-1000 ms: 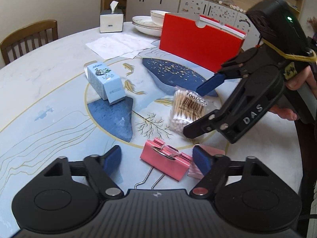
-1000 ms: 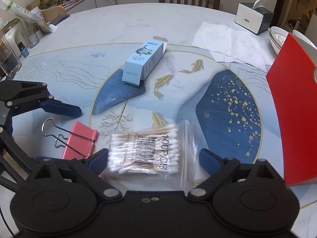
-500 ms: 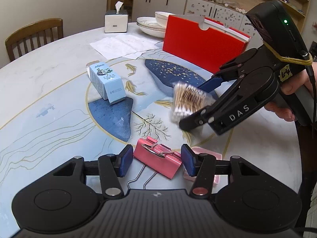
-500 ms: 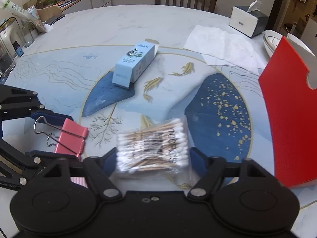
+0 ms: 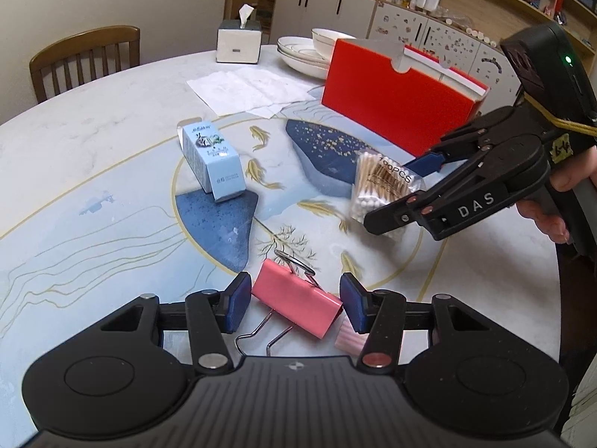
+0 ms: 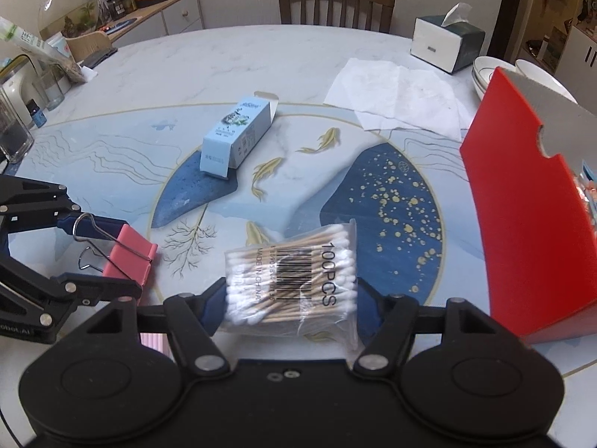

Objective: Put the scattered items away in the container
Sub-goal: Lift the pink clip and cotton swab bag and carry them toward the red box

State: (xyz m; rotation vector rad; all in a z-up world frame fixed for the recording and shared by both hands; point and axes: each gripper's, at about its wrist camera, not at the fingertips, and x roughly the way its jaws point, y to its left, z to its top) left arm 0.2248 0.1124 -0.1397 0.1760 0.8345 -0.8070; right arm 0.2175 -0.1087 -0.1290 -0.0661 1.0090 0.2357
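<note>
My right gripper [image 6: 291, 306] is shut on a clear bag of cotton swabs [image 6: 294, 280] and holds it above the table; the gripper [image 5: 406, 190] and the bag [image 5: 384, 183] also show in the left wrist view. My left gripper [image 5: 294, 304] is shut on a pink binder clip [image 5: 296, 304], lifted off the table; the clip also shows in the right wrist view [image 6: 130, 257]. The red container [image 5: 395, 112] stands at the far right, seen close in the right wrist view [image 6: 530, 224]. A light blue carton [image 5: 212, 160] lies mid-table.
A pink item [image 5: 350, 338] lies under my left gripper's right finger. White paper sheets [image 5: 250, 87], a tissue box [image 5: 238, 43] and stacked bowls [image 5: 313, 52] sit at the far side. A wooden chair [image 5: 86, 56] stands behind the table. Glass jars [image 6: 15, 130] stand at the left edge.
My right gripper closed on the swab bag and lifted it toward the red container. My left gripper closed on the pink binder clip and raised it off the table.
</note>
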